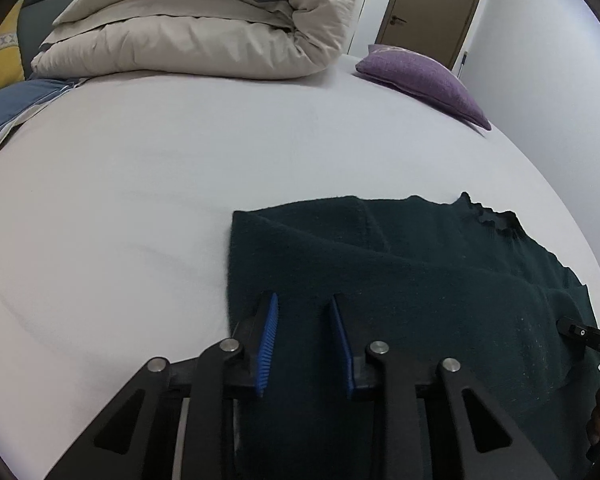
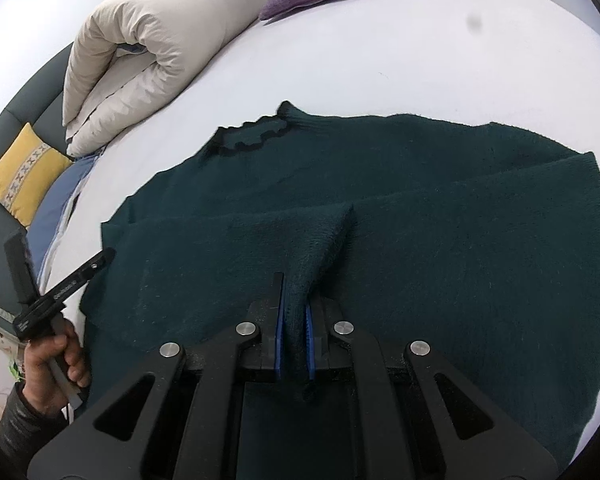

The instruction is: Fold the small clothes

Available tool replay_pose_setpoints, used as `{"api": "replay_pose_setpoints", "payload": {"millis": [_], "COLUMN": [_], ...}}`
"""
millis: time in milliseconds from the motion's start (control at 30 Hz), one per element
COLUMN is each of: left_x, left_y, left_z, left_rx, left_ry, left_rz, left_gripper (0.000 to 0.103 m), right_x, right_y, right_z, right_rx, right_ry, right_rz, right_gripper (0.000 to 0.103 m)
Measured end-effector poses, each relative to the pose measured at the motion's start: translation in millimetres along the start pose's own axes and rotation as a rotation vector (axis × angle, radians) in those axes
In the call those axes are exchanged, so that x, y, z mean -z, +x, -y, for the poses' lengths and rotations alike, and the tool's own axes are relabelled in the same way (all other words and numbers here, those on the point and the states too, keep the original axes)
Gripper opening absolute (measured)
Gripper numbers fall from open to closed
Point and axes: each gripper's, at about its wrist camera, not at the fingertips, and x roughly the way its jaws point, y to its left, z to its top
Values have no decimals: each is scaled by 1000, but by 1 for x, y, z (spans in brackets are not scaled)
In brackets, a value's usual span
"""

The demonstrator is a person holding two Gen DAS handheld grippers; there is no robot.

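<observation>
Still-life-like, sweater (image 2: 420, 208) in right gripper (image 2: 294, 312)

**Background stuff around the bed**

White bed sheet (image 1: 140, 184) covers most of the view. A rolled-up beige duvet (image 1: 204, 28) sits at the far end, with a purple cushion (image 1: 424, 80) near it by the edge. Yellow patterned pillow (image 2: 24, 176) leans on the dark headboard (image 2: 16, 120), blue pillow (image 2: 56, 208) just beside it. Brown door (image 1: 432, 8) behind.

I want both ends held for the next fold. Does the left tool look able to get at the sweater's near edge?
Probably yes. The left tool hangs over the sweater with nothing between, its pads not yet pressing. The right tool is pinching a ridge well aside.
</observation>
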Motion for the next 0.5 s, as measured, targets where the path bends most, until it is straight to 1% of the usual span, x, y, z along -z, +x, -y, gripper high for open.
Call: {"api": "replay_pose_setpoints", "payload": {"millis": [67, 133, 200, 233, 333, 367, 433, 500], "left_x": [4, 3, 3, 4, 6, 7, 7, 8], "left_y": [-2, -2, -2, -2, -3, -3, -2, -1], "left_z": [-2, -4, -6, -6, -4, -5, -7, -6], "left_rx": [3, 12, 15, 13, 2, 5, 13, 12], "left_ry": [0, -8, -16, -14, -6, -8, -18, -15], "left_rz": [6, 5, 7, 11, 20, 22, 25, 29], "left_gripper": [31, 31, 30, 30, 30, 30, 30, 30], "right_x": [-1, -2, -5, -7, -9, -7, -4, -2], "right_y": [1, -4, -14, -15, 1, 5, 5, 3], "right_z": [3, 1, -13, -15, -6, -2, 8, 13], "right_rx": [-11, -3, 18, 24, 60, 45, -8, -26], "right_ry": [29, 38, -13, -21, -12, -6, 34, 48], "right_rz": [12, 24, 64, 65, 12, 9, 29, 41], "right_gripper": [7, 7, 7, 7, 7, 7, 6, 6]}}
